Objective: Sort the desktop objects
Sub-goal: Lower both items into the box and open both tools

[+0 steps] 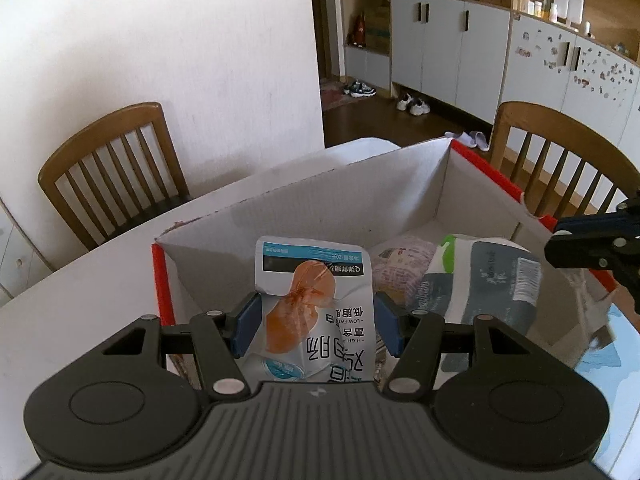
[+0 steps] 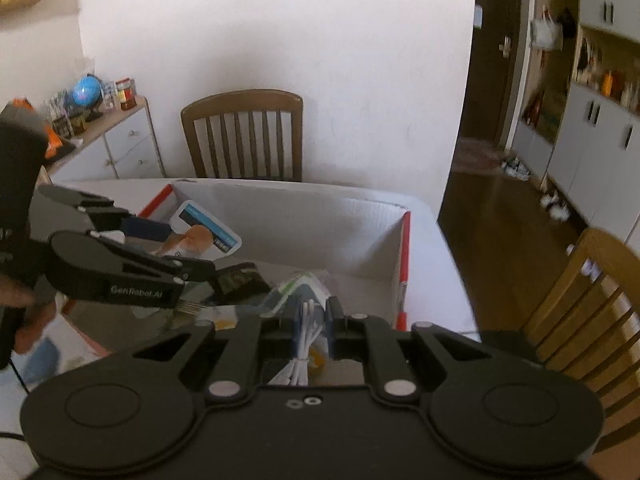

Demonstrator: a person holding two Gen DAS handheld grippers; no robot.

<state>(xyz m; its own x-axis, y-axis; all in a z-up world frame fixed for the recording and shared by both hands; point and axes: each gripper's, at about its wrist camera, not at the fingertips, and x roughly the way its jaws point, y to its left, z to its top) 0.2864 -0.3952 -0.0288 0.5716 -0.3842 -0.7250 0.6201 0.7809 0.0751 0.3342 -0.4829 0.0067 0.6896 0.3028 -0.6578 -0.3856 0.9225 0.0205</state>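
My left gripper [image 1: 316, 326] is shut on a white and teal snack pouch [image 1: 316, 300] with an orange picture, held over the near end of a white cardboard box with red edges [image 1: 320, 200]. In the right wrist view the same pouch [image 2: 206, 236] hangs in the left gripper [image 2: 188, 254] above the box [image 2: 304, 220]. My right gripper [image 2: 314, 320] is shut on a coiled white cable [image 2: 306, 336] over the box. A grey-blue wipes pack [image 1: 480, 284] and a pale pink packet [image 1: 400, 268] lie inside the box.
The box sits on a white table [image 1: 80, 280]. Wooden chairs stand at the far side [image 1: 112, 172] and the right [image 1: 560, 160]. A light blue sheet [image 1: 608, 356] lies at the right. A sideboard with clutter [image 2: 104, 128] stands at the left.
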